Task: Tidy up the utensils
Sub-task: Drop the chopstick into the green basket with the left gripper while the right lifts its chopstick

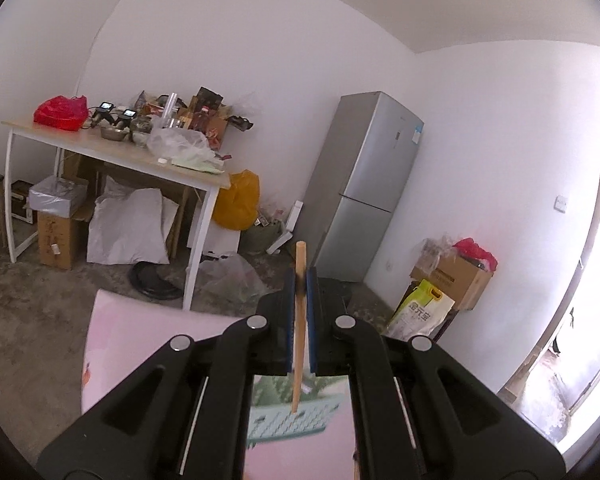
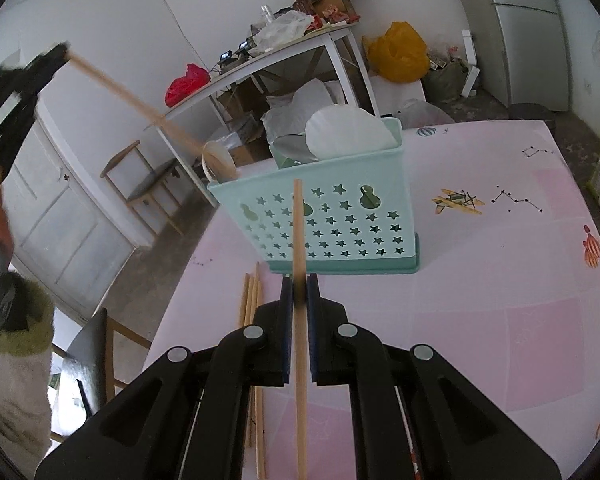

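Observation:
In the right wrist view, a teal utensil caddy (image 2: 324, 220) with star-shaped holes stands upright on the pink table (image 2: 480, 300). It holds a white ladle (image 2: 348, 132) and a metal spatula (image 2: 296, 148). My right gripper (image 2: 299, 292) is shut on a wooden chopstick (image 2: 299, 220) that points up in front of the caddy. My left gripper (image 2: 62, 50), upper left, is shut on the handle end of a wooden spoon (image 2: 220, 160) whose bowl hangs at the caddy's left end. In the left wrist view, the left gripper (image 1: 300, 292) clamps that handle (image 1: 298, 340) above the caddy (image 1: 284, 420).
Several loose chopsticks (image 2: 252, 312) lie on the table left of my right gripper. A person's hand and fuzzy sleeve (image 2: 16, 344) are at the left edge. Behind stand a cluttered white table (image 1: 112, 152), a silver fridge (image 1: 364, 184), a chair (image 2: 140, 176), boxes and bags.

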